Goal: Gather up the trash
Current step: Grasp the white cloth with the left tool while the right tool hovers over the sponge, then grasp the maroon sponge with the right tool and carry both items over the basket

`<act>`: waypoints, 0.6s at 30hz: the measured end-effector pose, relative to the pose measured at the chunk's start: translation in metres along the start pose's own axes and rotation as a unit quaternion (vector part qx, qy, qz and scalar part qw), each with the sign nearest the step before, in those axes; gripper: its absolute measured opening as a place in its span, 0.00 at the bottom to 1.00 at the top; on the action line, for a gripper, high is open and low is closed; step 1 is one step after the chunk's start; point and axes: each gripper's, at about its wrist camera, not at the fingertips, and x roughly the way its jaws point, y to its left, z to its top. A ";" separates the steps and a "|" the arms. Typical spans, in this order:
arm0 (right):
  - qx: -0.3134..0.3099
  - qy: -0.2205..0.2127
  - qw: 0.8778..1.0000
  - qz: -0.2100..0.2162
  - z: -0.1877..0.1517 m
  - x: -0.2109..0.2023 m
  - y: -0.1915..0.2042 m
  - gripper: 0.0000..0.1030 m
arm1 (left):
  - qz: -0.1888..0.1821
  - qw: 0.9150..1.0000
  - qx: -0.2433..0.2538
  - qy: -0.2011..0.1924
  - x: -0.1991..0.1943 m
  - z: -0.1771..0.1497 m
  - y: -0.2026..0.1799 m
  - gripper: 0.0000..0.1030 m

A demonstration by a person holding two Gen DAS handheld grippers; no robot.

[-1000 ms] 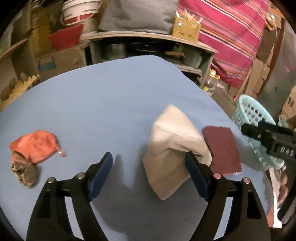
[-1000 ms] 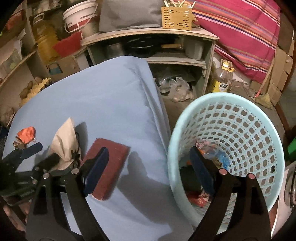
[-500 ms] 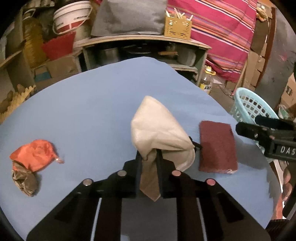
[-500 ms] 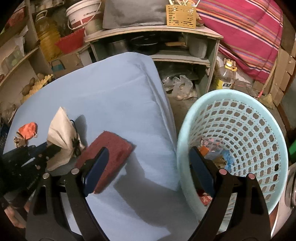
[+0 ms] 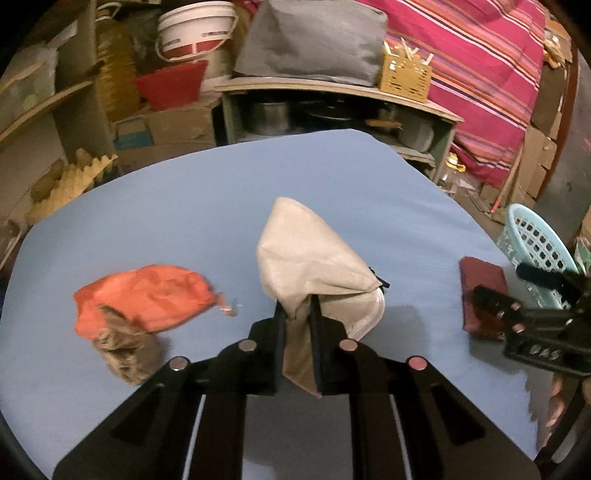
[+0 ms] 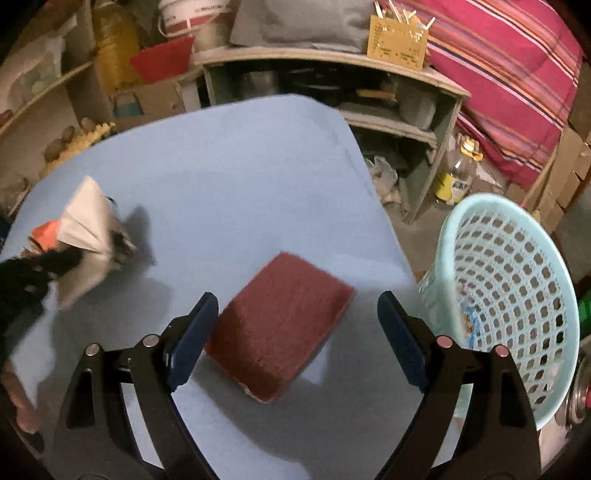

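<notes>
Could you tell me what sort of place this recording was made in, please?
Probably a cluttered household storeroom: rough shelves holding pots, a bucket and cardboard boxes crowd around the blue table.

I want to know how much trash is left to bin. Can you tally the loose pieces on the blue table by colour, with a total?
Beige: 1, the beige mask, pinched in the left gripper
Orange: 1, the orange wrapper
Brown: 1, the brown crumpled scrap against the wrapper
Maroon: 1, the maroon scouring pad, between the open right gripper fingers
Total: 4
</notes>
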 end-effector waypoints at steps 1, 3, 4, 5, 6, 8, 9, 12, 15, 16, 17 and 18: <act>0.004 0.003 1.000 -0.002 -0.001 0.003 0.002 0.87 | 0.002 1.000 -0.002 -0.001 -0.001 0.001 0.003 0.12; 0.006 0.005 1.000 -0.004 -0.004 0.007 0.004 0.89 | 0.004 1.000 -0.007 -0.004 -0.004 0.001 0.008 0.12; 0.006 0.005 1.000 -0.006 -0.005 0.008 0.007 0.89 | 0.005 1.000 -0.010 -0.008 -0.007 0.000 0.012 0.12; 0.005 0.007 1.000 -0.009 -0.006 0.009 0.008 0.90 | 0.005 1.000 -0.011 -0.009 -0.008 0.000 0.014 0.12; 0.005 0.011 1.000 -0.013 -0.007 0.012 0.010 0.90 | 0.007 1.000 -0.013 -0.011 -0.010 0.000 0.015 0.12; 0.007 0.018 1.000 -0.016 -0.009 0.016 0.012 0.90 | 0.009 1.000 -0.018 -0.016 -0.012 -0.001 0.019 0.12; 0.007 0.016 1.000 -0.021 -0.010 0.017 0.013 0.90 | 0.011 1.000 -0.020 -0.018 -0.013 0.000 0.021 0.12; 0.003 0.012 1.000 -0.025 -0.009 0.017 0.016 0.87 | 0.015 0.999 -0.023 -0.022 -0.016 0.000 0.023 0.12; 0.002 0.010 1.000 -0.009 -0.008 0.016 0.016 0.74 | 0.017 0.999 -0.024 -0.024 -0.018 0.000 0.025 0.12; -0.001 0.009 1.000 -0.006 -0.007 0.016 0.016 0.73 | 0.017 0.999 -0.025 -0.026 -0.019 0.000 0.025 0.12; -0.002 0.009 1.000 -0.003 -0.007 0.016 0.016 0.73 | 0.017 0.999 -0.026 -0.026 -0.019 0.000 0.025 0.12; -0.002 0.008 1.000 -0.001 -0.007 0.016 0.015 0.72 | 0.017 0.999 -0.026 -0.026 -0.019 0.000 0.025 0.12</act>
